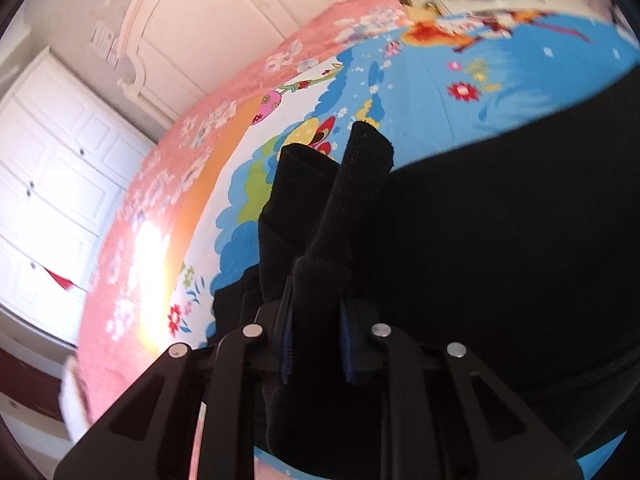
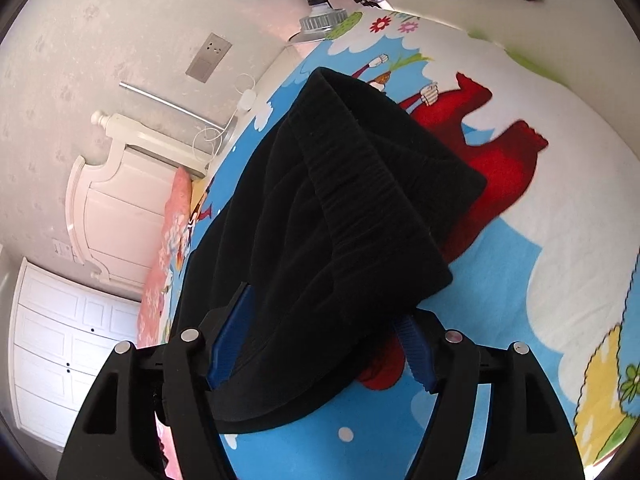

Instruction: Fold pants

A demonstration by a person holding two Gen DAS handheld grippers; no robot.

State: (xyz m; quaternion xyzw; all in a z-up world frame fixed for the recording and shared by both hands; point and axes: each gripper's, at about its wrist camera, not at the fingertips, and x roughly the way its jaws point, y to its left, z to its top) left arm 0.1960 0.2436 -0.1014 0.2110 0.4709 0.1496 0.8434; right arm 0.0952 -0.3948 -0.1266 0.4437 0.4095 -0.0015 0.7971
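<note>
Black pants (image 2: 340,216): dark knit garment lying on a bed, spread over a cartoon-print bedsheet (image 2: 540,208) in blue, white, red and yellow. In the right wrist view the ribbed elastic waistband (image 2: 360,168) is folded over on top of the rest of the cloth, its end pointing toward the far edge of the bed. In the left wrist view the same cloth fills the right half of the picture, and two narrow cuff ends (image 1: 368,148) stand up from it just ahead of the fingers.

Left hand-held gripper (image 1: 316,340): blue-padded jaws drawn close together and clamped on a bunched fold of the pants, which rises out from between the pads toward the cuff ends.

Right hand-held gripper (image 2: 320,344): jaws standing wide apart; a fold of the pants lies between them. The left pad lies against the cloth and the right pad shows clear of it, so there is no grip.

Surroundings: pink floral quilt (image 1: 160,200) along the far side of the bed; white headboard (image 2: 116,200); white panelled wardrobe doors (image 1: 52,184); wall socket plate (image 2: 209,57); lamp (image 2: 320,20) beside the bed at the top of the right wrist view.
</note>
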